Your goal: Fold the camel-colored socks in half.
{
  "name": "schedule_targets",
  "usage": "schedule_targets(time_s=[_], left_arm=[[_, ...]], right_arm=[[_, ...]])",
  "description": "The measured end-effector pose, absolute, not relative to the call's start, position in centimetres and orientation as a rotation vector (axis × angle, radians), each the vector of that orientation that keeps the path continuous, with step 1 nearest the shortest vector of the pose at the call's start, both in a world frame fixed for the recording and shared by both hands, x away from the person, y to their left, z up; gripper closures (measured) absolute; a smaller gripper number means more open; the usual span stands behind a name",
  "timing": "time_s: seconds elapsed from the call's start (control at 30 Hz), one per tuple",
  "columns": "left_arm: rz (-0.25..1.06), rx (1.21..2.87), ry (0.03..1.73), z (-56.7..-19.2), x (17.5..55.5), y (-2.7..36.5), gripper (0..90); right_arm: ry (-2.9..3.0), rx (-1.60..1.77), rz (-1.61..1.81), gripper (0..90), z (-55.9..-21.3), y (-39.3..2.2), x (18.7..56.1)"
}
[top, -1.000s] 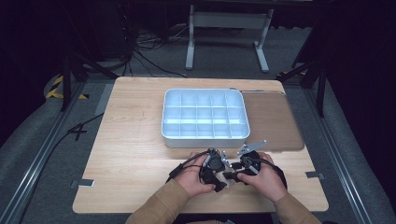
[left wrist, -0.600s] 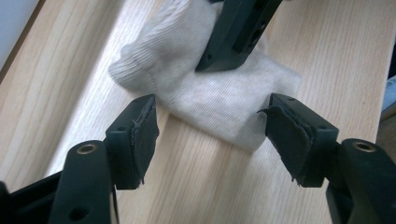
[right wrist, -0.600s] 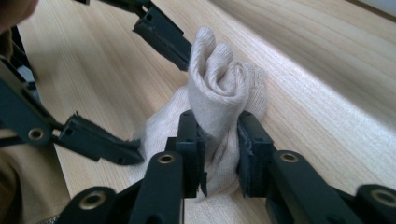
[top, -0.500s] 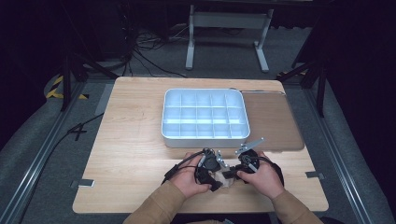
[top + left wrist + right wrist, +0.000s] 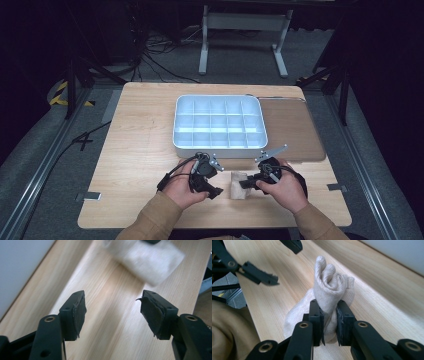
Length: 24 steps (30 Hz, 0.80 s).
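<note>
My right gripper (image 5: 329,315) has just been closing, and now its jaws are clamped on a rolled sock (image 5: 329,287), with the cloth squeezed between the pads. The sock lies on the table (image 5: 274,297) directly in front of this gripper, and its rolled end stands up just past my fingertips. In the high view the sock (image 5: 239,184) is between my two grippers, a little nearer to the right gripper (image 5: 248,183).

My left gripper (image 5: 113,312) has its jaws apart with nothing between them; the sock (image 5: 150,260) is ahead of it and a little to one side, not touching.

I judge the sock to be very light and soft. It will not break, but it gives way under the pads, so the grip can sink in and the roll can come loose if I hold only an outer layer. The knitted cloth is not slippery. I think the best place to hold is across the thick middle of the roll, where several layers are pressed together. The white tray (image 5: 219,125) is beyond both grippers.
</note>
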<state>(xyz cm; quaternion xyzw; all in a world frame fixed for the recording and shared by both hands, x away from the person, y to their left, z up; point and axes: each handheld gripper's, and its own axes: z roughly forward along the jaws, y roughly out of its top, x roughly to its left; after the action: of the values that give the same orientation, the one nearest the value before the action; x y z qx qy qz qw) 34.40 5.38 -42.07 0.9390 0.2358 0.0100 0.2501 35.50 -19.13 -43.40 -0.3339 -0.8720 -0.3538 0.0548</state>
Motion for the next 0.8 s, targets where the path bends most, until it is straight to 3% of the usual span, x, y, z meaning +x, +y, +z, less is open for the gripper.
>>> schedule_targets(time_s=[0.37,0.8], left_arm=[[0.071,2.457,0.693,-40.3,33.7,8.3,45.8],[0.084,2.426,0.769,-39.3,33.8,10.5,45.4]], right_arm=[[-2.697,-0.989,-1.135,77.1,-40.0,-19.9,36.0],[-2.726,-0.993,-1.184,76.9,-37.5,-20.5,36.9]])
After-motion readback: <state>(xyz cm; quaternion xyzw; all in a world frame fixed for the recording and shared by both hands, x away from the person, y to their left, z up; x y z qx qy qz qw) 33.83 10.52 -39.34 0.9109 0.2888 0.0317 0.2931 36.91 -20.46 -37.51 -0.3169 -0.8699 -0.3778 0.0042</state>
